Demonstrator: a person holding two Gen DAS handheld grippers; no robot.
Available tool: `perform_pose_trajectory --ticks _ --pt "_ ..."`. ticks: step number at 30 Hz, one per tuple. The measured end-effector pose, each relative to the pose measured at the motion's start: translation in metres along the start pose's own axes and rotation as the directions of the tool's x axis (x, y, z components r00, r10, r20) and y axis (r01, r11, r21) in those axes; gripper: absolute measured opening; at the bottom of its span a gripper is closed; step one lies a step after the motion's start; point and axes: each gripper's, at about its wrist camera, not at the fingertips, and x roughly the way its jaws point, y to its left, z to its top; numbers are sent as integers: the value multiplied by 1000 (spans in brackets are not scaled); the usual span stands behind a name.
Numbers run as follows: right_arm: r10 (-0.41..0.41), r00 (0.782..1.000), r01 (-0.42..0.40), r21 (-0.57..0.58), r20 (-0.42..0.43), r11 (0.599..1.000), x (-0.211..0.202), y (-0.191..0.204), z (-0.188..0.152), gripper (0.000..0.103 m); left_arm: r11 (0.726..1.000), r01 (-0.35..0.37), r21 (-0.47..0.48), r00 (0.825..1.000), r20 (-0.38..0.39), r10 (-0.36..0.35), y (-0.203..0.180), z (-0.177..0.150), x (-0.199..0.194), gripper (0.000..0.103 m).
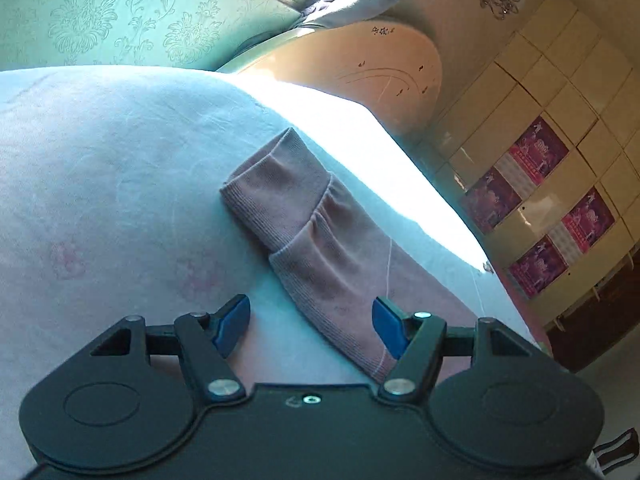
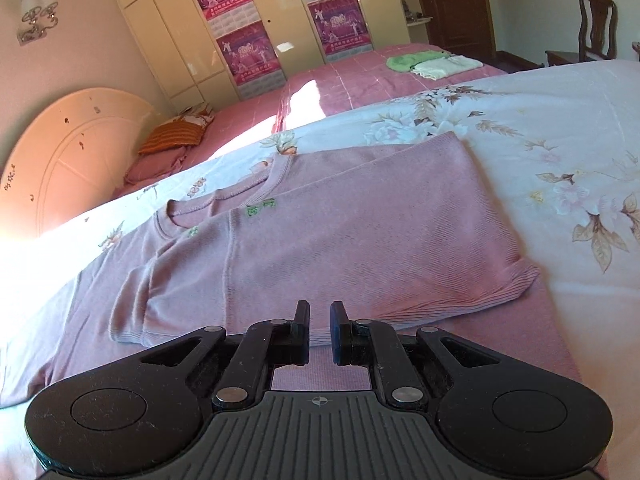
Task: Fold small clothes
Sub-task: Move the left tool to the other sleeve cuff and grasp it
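A small pink ribbed long-sleeved shirt point(image 2: 320, 220) lies flat on a pale floral bedsheet point(image 2: 540, 140), partly folded, one side laid over the middle. Its sleeve with ribbed cuff point(image 1: 288, 196) shows in the left wrist view, running from the gripper toward the far bed edge. My left gripper point(image 1: 312, 326) is open, its blue pads on either side of the sleeve, low over it. My right gripper point(image 2: 320, 330) hovers at the shirt's folded edge with its jaws nearly together, a narrow gap between them, holding nothing.
A second bed with a pink cover point(image 2: 360, 80) stands beyond, with green and white folded cloths point(image 2: 432, 62) and an orange pillow point(image 2: 176, 138). A cream headboard point(image 2: 72, 148), wardrobes with posters point(image 2: 240, 40), a door and a chair point(image 2: 596, 28) line the room.
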Motion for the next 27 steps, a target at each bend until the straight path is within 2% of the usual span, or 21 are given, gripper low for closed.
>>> perform_pose_trajectory --ticks 5,9,11,12,13,14,16,18,21,23,24,27 --pt "20 1000 -20 -31 -1 999 4 30 3 10 999 43 -22 998 38 -42 8 14 19 66" --pt "30 1000 -30 -29 4 999 5 36 2 10 998 53 -40 997 63 -51 6 14 23 66" --pt "24 1000 -24 -24 3 999 5 34 2 10 997 56 -45 995 81 -52 7 12 24 62" --pt "21 1000 -21 -18 0 1000 6 30 2 10 999 37 -35 996 87 -34 5 10 23 58" --pt "14 1000 -14 -13 -2 1000 6 27 2 10 1000 -15 -16 996 89 16 3 10 25 36" --pt "4 1000 -4 -7 -5 1000 6 23 2 10 998 -66 -8 994 90 66 1 10 27 17" --pt "-17 1000 17 11 -13 1000 6 13 4 10 996 -88 -34 992 86 90 5 13 32 13" --pt "-30 1000 30 26 -4 999 2 3 7 10 994 -108 14 991 77 107 -10 16 32 10" --pt "-37 999 37 27 18 999 -7 -9 10 10 996 -9 84 998 58 5 -41 12 28 9" --pt "-44 999 43 22 27 999 -11 -16 10 10 988 82 133 996 31 -86 -73 2 26 9" --pt "-44 998 44 24 32 999 -14 -21 11 10 981 118 157 992 26 -124 -91 -4 25 9" --pt "-49 998 47 27 47 999 -21 -34 12 10 936 234 264 971 -15 -239 -156 -34 24 9"
